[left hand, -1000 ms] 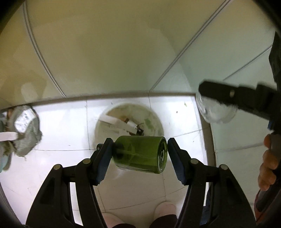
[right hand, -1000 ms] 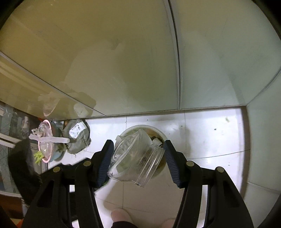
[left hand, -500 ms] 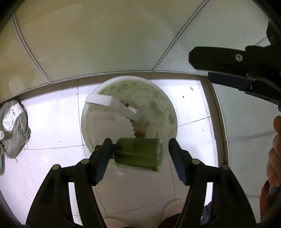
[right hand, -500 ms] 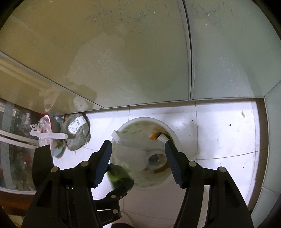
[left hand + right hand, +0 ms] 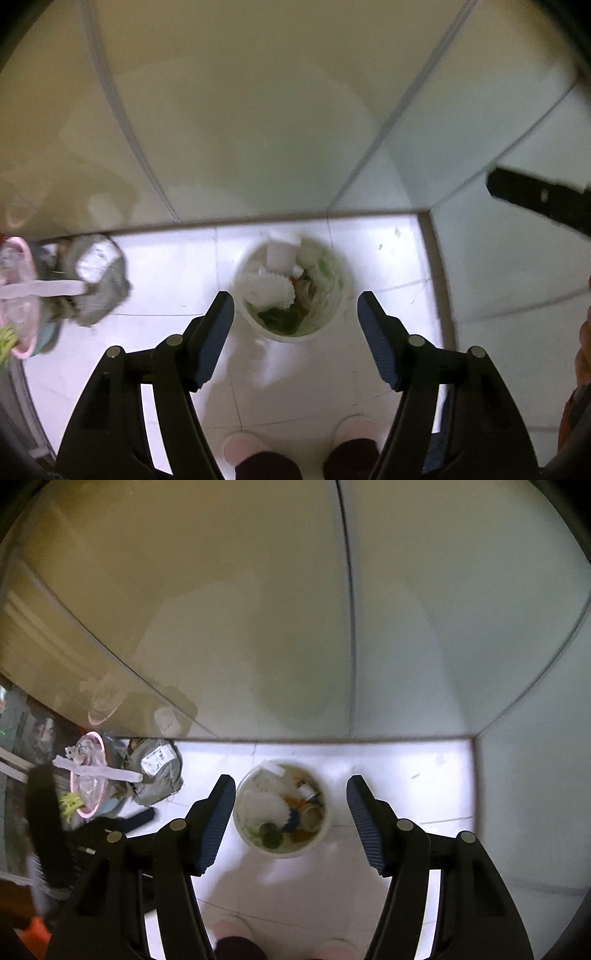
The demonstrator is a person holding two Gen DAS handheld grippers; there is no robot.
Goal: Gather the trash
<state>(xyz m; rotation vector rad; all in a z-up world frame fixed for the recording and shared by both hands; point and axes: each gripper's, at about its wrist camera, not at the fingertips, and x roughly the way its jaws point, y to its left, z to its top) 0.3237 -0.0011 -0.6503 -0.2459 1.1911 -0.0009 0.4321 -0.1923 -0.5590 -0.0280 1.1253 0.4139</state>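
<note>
We hold the left gripper point(image 5: 295, 317) and the right gripper point(image 5: 291, 805) above the white trash bin point(image 5: 325, 834) on the tiled floor point(image 5: 406, 775), jaws of both spread and empty. The green bottle point(image 5: 271, 836) and other trash lie inside the bin.

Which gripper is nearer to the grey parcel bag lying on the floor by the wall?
Left. The grey parcel bag lies left of the white bin. The left gripper hangs above the bin on the bag's side; the right gripper hangs further right, beyond it.
</note>
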